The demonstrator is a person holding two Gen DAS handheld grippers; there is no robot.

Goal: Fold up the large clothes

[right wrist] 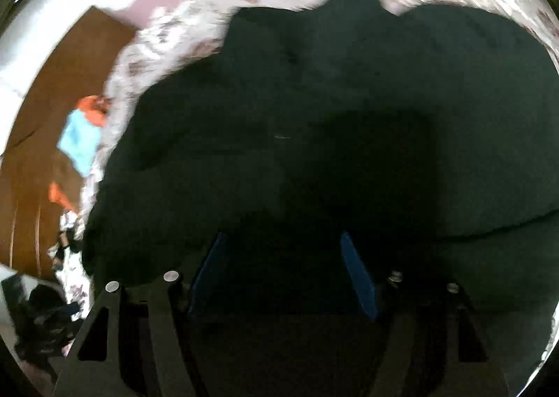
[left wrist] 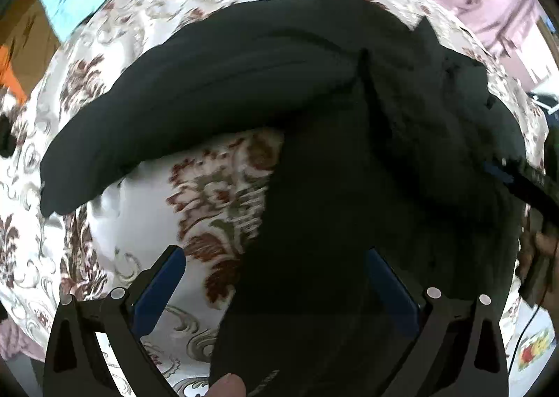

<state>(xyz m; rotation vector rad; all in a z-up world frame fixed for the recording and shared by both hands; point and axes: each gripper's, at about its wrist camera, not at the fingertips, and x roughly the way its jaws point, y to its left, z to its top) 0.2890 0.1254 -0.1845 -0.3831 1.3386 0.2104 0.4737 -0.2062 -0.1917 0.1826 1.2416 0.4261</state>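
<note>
A large dark garment [left wrist: 314, 124] lies spread and partly folded on the floral bedspread, one long sleeve stretched out sideways.

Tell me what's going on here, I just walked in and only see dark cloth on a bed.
A person holds a gripper in each hand over a large dark garment spread on a floral-patterned bedspread. Both the left gripper and right gripper stand open and hold nothing. One long part of the garment lies out sideways, so folding looks unfinished.
</note>
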